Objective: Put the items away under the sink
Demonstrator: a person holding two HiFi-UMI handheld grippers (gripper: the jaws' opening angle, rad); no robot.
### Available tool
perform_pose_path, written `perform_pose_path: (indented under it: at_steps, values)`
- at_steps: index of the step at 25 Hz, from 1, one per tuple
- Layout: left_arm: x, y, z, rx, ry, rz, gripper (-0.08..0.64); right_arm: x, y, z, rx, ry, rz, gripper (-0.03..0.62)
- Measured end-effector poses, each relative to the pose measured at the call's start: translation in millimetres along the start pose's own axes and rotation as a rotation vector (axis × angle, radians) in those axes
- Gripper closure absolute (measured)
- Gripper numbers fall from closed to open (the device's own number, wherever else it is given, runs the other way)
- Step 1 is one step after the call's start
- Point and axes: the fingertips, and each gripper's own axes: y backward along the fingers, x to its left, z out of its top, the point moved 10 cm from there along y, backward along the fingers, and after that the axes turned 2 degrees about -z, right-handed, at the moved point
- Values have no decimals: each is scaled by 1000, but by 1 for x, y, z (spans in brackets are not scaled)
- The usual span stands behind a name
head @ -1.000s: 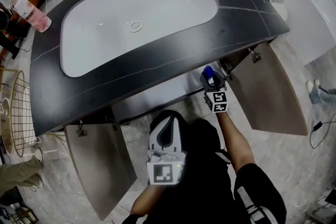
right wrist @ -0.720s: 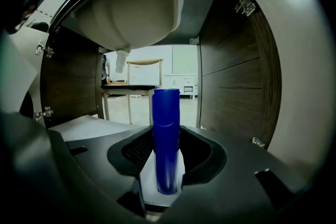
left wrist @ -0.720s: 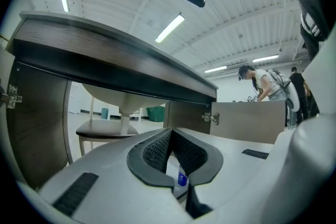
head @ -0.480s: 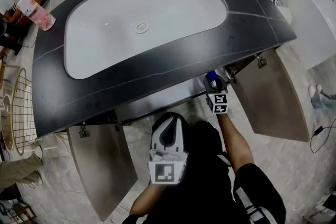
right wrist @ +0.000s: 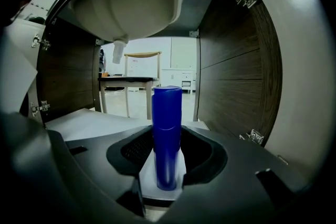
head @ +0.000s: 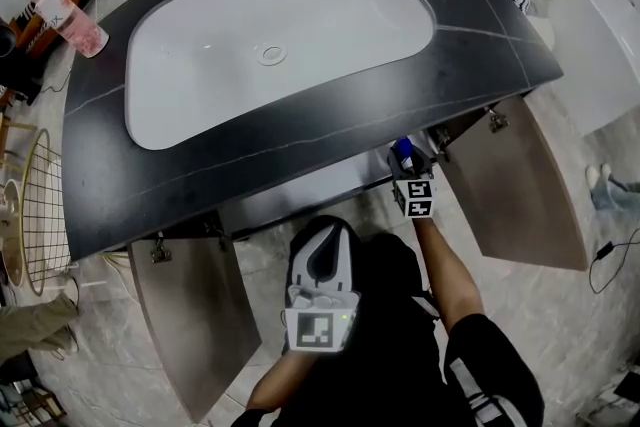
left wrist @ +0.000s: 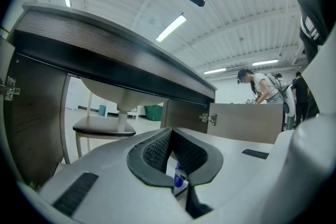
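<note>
Right gripper [right wrist: 168, 153] is clamping blue bottle [right wrist: 167, 123] upright; advising keeping it vertical while lowering. Left gripper [left wrist: 172, 148] is pinching blue-white item [left wrist: 179, 180].

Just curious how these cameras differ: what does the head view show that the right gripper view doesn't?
Only the head view: the white basin from above, the dark countertop, the left gripper. Only the right gripper view: the basin's underside with its drain, and the cabinet with its dark wood inner walls. Both: the right gripper shut on an upright blue bottle.
</note>
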Motion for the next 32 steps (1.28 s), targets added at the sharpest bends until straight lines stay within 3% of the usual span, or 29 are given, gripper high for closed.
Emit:
perform_pose_path:
  at_steps: [11, 17, 23, 24, 29, 32]
  values:
    - [-2, 11, 6, -38, 4, 6, 545, -4, 31, -1, 31, -29, -23, 393]
    - [-3, 11, 12, -55, 17, -15, 545, 7, 66, -12, 172, -61, 6, 543]
    - [-9, 8, 48, -19, 17, -10, 545, 12, 89, 11, 313, -104, 31, 581]
    - [-9, 7, 57, -2, -8, -15, 545, 13, 95, 20, 334, -110, 38, 581]
    - [-17, 5, 106, 124, -282, -76, 545, 20, 140, 59, 449, -156, 60, 581]
    - [-18, 6, 137, 152, -310, -70, 545, 26, 170, 85, 517, -187, 68, 581]
